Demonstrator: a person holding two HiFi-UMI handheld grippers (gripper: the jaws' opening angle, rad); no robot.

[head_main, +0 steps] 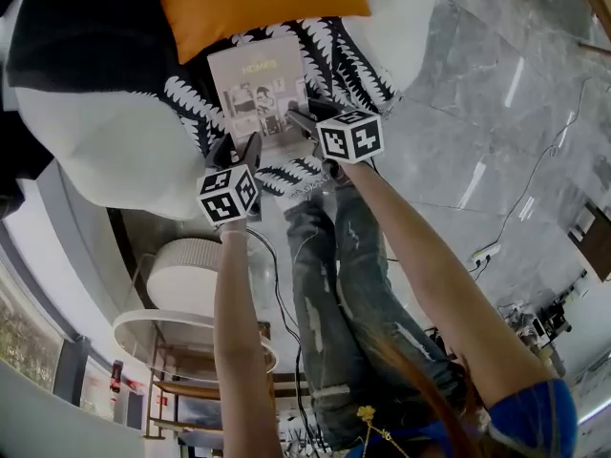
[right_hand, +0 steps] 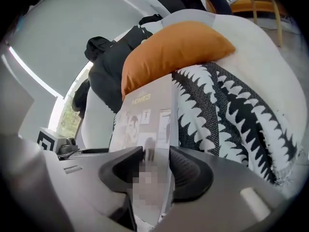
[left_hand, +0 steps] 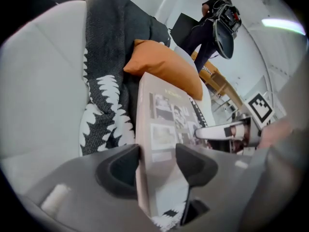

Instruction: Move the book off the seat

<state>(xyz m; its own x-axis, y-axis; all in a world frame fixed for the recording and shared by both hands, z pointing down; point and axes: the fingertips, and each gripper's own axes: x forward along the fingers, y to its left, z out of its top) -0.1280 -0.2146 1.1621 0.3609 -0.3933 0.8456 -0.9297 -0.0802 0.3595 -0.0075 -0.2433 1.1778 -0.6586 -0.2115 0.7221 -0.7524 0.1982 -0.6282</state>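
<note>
A thin grey book [head_main: 258, 98] with photos on its cover leans on a black-and-white patterned throw [head_main: 325, 51] over the white seat [head_main: 105, 151], just below an orange cushion [head_main: 253, 3]. My left gripper [head_main: 239, 146] is at the book's near left corner. In the left gripper view the book [left_hand: 166, 124] stands between the open jaws of that gripper [left_hand: 158, 153], against the left pad, with a gap to the right pad. My right gripper [head_main: 304, 122] straddles the near right edge. There the book [right_hand: 145, 115] stands between its jaws [right_hand: 155, 156], the pads close beside it.
A black cushion [head_main: 86, 36] lies at the seat's far left. A round white side table [head_main: 191, 275] stands below the seat, beside the person's jeans-clad legs [head_main: 344, 284]. A cable [head_main: 487, 251] crosses the grey marble floor. Another person [left_hand: 212, 18] stands far off.
</note>
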